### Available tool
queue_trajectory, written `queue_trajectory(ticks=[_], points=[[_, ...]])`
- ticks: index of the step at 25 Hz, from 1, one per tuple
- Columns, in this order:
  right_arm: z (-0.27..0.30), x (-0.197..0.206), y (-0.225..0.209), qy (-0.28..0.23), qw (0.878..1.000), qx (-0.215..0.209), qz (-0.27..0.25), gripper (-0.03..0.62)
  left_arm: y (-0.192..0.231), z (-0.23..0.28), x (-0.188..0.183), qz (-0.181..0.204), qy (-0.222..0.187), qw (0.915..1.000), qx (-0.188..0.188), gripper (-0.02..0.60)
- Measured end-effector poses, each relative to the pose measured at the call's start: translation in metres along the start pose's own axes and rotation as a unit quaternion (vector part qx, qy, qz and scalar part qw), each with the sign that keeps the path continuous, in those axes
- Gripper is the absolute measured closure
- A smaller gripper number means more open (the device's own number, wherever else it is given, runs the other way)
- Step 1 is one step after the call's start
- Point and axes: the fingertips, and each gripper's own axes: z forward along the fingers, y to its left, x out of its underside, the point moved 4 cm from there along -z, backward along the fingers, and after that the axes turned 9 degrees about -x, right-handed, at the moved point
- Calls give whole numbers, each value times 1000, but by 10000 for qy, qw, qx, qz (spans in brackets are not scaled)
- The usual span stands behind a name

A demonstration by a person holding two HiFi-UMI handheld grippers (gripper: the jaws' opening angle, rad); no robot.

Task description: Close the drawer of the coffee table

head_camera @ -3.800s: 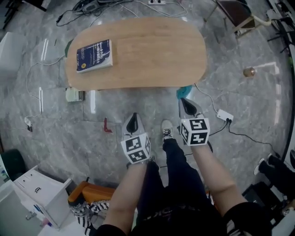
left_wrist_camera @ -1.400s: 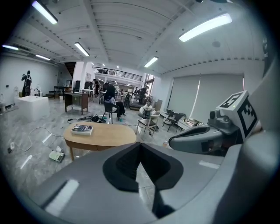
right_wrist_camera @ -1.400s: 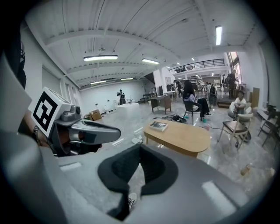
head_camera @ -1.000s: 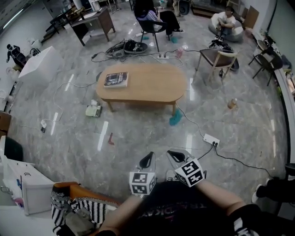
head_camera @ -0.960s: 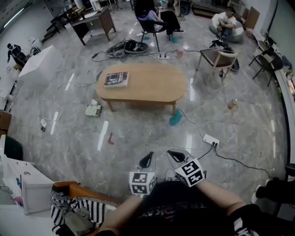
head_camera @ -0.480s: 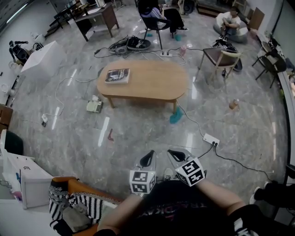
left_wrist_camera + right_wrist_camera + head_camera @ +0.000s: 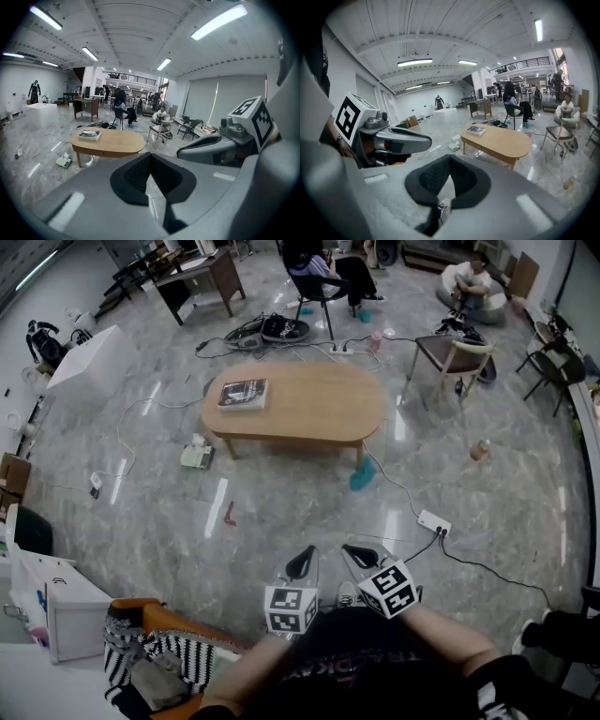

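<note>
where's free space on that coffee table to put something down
The coffee table top is bare from the book at its left end across to the rounded right end. Crowded: the floor beyond it, with cables and a bag.

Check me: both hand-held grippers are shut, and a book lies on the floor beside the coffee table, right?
Wrong on the book: it lies on the coffee table, as the head view shows. The left hand-held gripper and the right hand-held gripper are both shut.
</note>
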Motion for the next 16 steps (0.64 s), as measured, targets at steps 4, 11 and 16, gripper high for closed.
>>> queue_trajectory(ticks=[4,11,16], points=[[2,1,3,15,10000,-44,-19,592,2,-2,3,-9,-2,10000,-33,578],[6,1,3,49,9999,-89,-27,592,4,0,3,-23,6,10000,-43,578],[10,4,-2,60,9999,-85,-27,592,6,7,7,-62,35,10000,-66,578]])
